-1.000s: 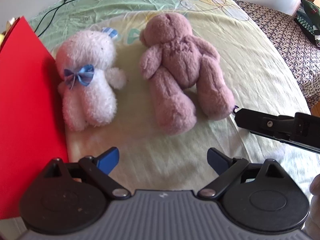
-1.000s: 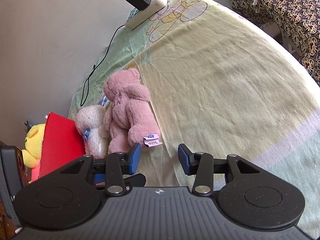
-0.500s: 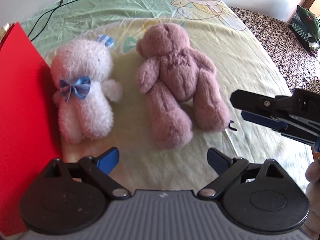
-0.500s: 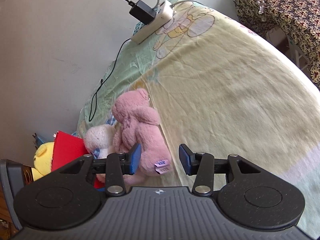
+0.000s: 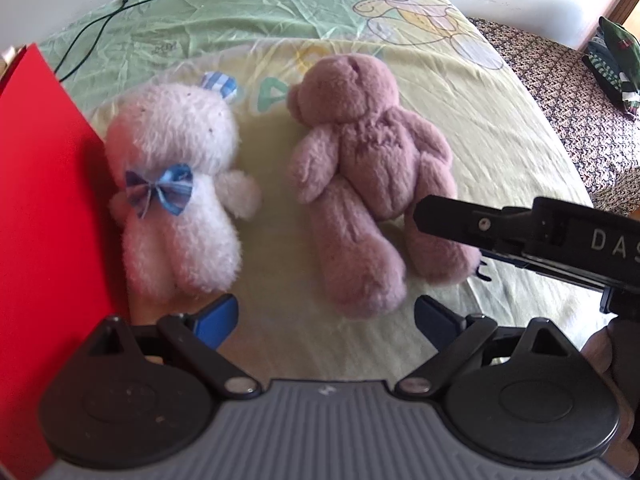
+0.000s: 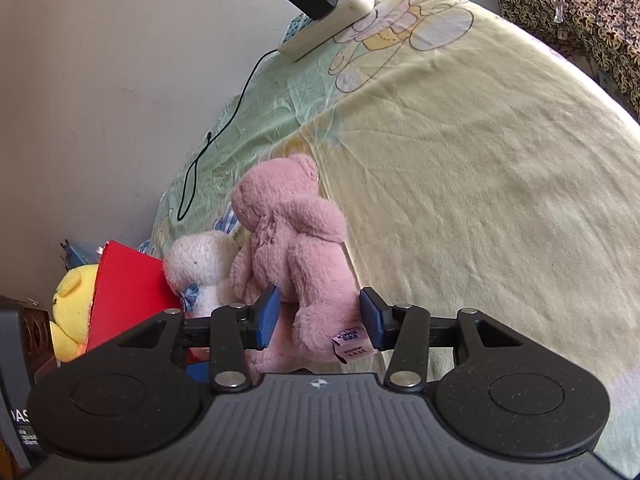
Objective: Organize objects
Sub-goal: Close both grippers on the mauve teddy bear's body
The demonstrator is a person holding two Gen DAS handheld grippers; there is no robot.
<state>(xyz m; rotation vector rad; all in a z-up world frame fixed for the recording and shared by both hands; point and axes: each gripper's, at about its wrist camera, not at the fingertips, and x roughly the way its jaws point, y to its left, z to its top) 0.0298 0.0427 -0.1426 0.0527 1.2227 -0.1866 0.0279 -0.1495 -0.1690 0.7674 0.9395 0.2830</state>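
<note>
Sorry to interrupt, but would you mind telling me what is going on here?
A person is tidying soft toys on a bed with two handheld tools. The right tool, open, straddles one leg of the pink bear. The left tool, also open, hovers before the white toy and holds nothing.

Each gripper is black plastic with a grey ribbed body along the bottom of the frame, flanked by two round black discs. On the left gripper (image 5: 326, 320), angled black link arms with silver pivot screws carry blue finger pads (image 5: 216, 318). The right gripper (image 6: 318, 320) has the same build, with dark blue pads (image 6: 267, 316). At the right edge of the left view, its black side bears white letters "DAS".
</note>
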